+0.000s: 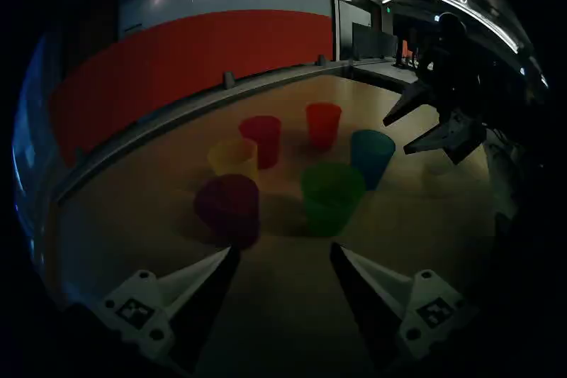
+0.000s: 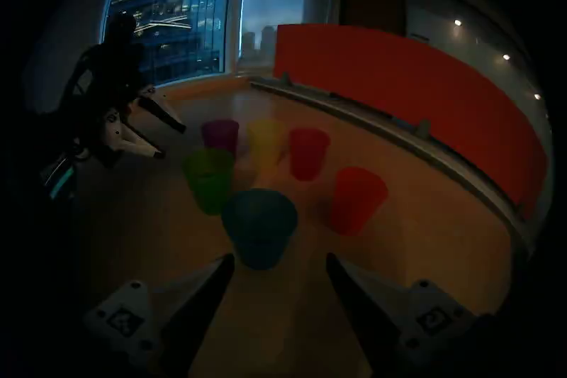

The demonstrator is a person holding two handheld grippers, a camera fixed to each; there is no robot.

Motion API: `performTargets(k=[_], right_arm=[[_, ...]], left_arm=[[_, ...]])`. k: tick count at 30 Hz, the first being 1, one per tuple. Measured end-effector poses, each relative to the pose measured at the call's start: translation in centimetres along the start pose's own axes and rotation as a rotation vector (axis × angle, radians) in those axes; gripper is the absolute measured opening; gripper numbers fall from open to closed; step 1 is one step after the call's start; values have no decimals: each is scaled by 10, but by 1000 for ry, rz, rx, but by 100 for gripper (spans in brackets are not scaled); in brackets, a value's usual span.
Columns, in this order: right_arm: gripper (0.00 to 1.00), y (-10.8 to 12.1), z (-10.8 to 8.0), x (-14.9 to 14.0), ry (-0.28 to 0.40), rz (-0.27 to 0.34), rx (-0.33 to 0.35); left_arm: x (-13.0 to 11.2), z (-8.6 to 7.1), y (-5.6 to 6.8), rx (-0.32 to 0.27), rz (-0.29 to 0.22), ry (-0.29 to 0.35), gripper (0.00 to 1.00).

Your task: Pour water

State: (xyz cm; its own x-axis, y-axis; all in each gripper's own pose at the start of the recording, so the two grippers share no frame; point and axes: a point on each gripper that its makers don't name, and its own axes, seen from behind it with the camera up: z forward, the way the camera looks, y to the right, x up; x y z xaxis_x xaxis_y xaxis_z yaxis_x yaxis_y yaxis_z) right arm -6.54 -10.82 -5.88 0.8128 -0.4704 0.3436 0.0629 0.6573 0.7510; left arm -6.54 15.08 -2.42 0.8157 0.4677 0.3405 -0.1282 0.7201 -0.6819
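while both claws hover above the wooden table (image 1: 425, 222), the left gripper (image 1: 283, 254) has its fingers spread wide and empty, facing the purple cup (image 1: 228, 208) and green cup (image 1: 331, 197). the right gripper (image 2: 278, 259) is spread and empty too, with the blue cup (image 2: 259, 225) just ahead of its tips. six cups stand clustered mid-table; whether any holds water cannot be told.

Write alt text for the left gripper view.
A purple cup, green cup, yellow cup, blue cup, dark red cup and orange-red cup cluster on a wooden table. The left claw is open before them; the right claw, also open, hovers at right.
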Motion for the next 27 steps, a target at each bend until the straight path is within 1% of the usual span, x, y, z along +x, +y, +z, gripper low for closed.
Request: performTargets(k=[6,12,18,27], right_arm=[[99,9,-10,7,42,35,-46],[99,26,-22,17,90,69,-113],[100,44,-34,28,151,106,-191],[100,78,-49,39,228,146,-347]], left_arm=[[7,-12,-10,51,-26,43,94],[14,-19,-28,123,-45,91,94],[25,-28,-47,202,-73,153,94],[42,-46,-71,315,-115,264,94]])
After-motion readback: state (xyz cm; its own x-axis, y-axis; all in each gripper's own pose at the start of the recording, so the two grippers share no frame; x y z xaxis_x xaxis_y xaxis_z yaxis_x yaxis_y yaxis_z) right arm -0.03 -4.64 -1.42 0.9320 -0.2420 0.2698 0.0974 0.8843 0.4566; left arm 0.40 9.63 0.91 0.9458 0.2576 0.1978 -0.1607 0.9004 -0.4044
